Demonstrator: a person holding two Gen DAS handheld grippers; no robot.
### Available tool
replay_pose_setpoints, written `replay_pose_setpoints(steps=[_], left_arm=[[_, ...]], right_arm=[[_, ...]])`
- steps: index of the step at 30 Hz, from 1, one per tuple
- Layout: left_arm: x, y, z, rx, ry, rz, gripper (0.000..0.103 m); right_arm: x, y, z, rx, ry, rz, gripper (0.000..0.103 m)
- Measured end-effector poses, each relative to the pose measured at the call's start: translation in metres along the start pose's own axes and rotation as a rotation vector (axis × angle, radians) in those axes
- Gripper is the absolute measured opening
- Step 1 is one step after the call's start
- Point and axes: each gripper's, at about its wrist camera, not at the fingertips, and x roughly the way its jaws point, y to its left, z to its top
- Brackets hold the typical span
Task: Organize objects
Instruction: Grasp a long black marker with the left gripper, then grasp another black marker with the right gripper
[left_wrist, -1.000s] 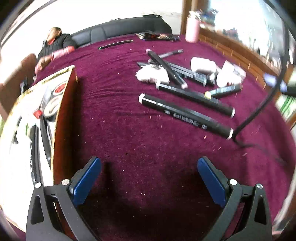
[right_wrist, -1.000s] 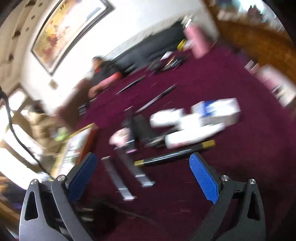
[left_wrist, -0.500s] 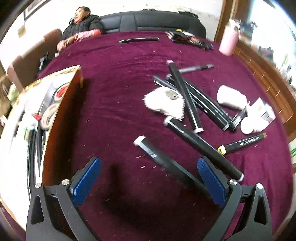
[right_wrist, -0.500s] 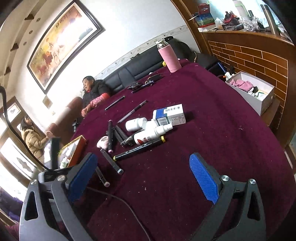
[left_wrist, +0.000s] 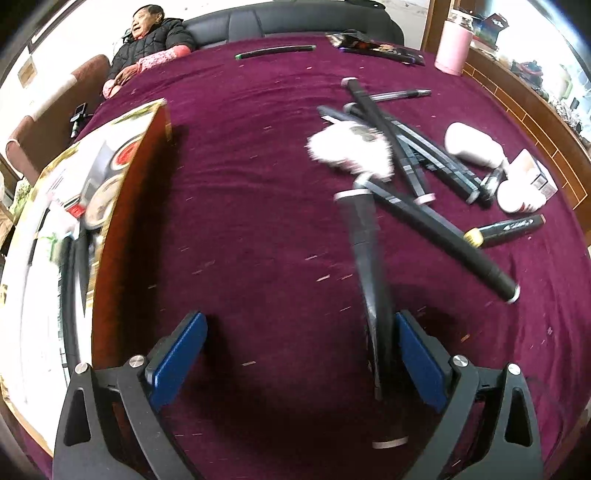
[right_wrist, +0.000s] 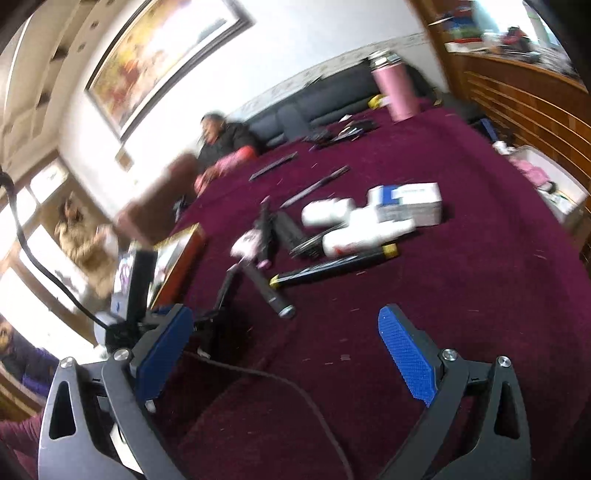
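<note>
Stiff, light, likely slippery black marker at lower right; best gripped mid-barrel. Left gripper fingers spread, right gripper also spread.

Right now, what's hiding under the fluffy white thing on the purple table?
Black markers poke out from beneath the fluffy white thing, and one marker lies across its right edge. Whatever else sits beneath its middle is covered, so I cannot tell.

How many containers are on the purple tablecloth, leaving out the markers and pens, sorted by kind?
White bottles: 2
Pink flask: 1
Small carton: 1
Large printed box: 1
Total: 5
</note>
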Motion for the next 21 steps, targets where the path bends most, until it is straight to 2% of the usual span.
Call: replay_pose_setpoints(steps=[4,7,8,10,11,12,14,16,21], left_arm=[[-0.002,0.007,-0.003,0.029,-0.015,-0.011,0.094],[0.002,-0.003,0.001,0.102,-0.046,-0.037,0.094],[0.003,-0.005,0.003,0.128,-0.053,-0.043,0.093],[0.004,-0.005,0.005,0.15,-0.054,-0.052,0.093],[0.003,-0.003,0.004,0.154,-0.05,-0.073,0.091],[0.002,-0.002,0.003,0.153,-0.054,-0.081,0.088],[0.0,0.0,0.002,0.169,-0.061,-0.088,0.083],[-0.003,0.003,0.0,0.179,-0.062,-0.097,0.073],[-0.001,0.007,0.003,0.188,-0.072,-0.104,0.072]], right_arm=[[0.045,0.031,0.009,-0.094,0.104,0.02,0.102],[0.083,0.055,0.022,-0.181,0.171,0.019,0.099],[0.095,0.059,0.027,-0.195,0.196,0.03,0.093],[0.122,0.068,0.036,-0.243,0.263,0.021,0.074],[0.134,0.071,0.038,-0.268,0.298,0.01,0.058],[0.146,0.073,0.039,-0.286,0.331,-0.006,0.049],[0.164,0.076,0.038,-0.325,0.383,-0.031,0.049],[0.18,0.079,0.036,-0.376,0.428,-0.07,0.049],[0.201,0.077,0.034,-0.406,0.485,-0.117,0.049]])
